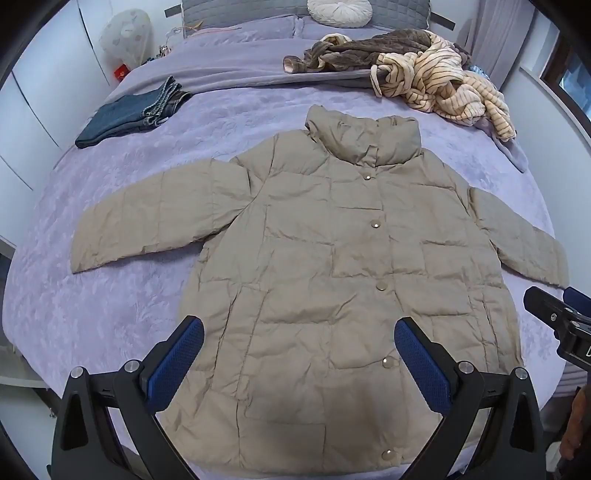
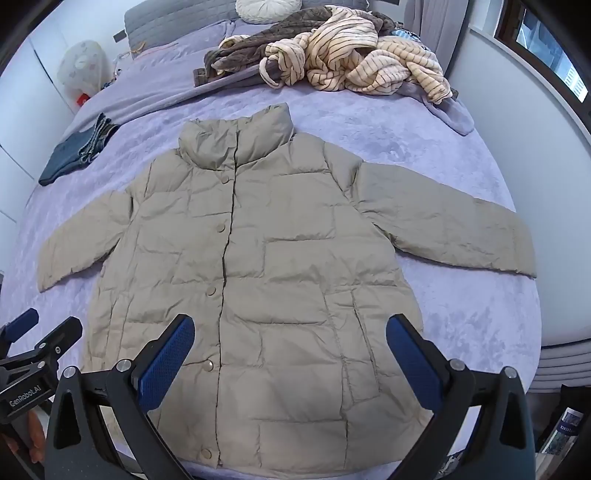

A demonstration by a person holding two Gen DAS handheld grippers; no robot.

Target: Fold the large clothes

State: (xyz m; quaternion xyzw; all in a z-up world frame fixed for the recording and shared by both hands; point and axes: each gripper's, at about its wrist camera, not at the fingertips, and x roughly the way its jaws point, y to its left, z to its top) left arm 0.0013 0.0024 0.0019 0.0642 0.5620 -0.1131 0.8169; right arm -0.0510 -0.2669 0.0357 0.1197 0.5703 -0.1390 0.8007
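A beige quilted puffer jacket (image 1: 332,266) (image 2: 258,266) lies flat and front up on the lavender bed (image 1: 110,314) (image 2: 461,295), snapped closed, collar away from me, both sleeves spread sideways. My left gripper (image 1: 299,334) hovers above the jacket's lower left half, open, nothing between its blue pads (image 1: 177,362). My right gripper (image 2: 290,332) hangs over the lower right half, also open and empty. In the left wrist view, the right gripper (image 1: 561,317) shows at the right edge. In the right wrist view, the left gripper (image 2: 33,332) shows at the left edge.
Folded blue jeans (image 1: 129,118) (image 2: 74,155) lie at the bed's far left. A heap of brown and cream striped clothes (image 1: 417,70) (image 2: 332,55) sits at the far right near a round white cushion (image 1: 340,11). A window (image 2: 546,48) is on the right wall.
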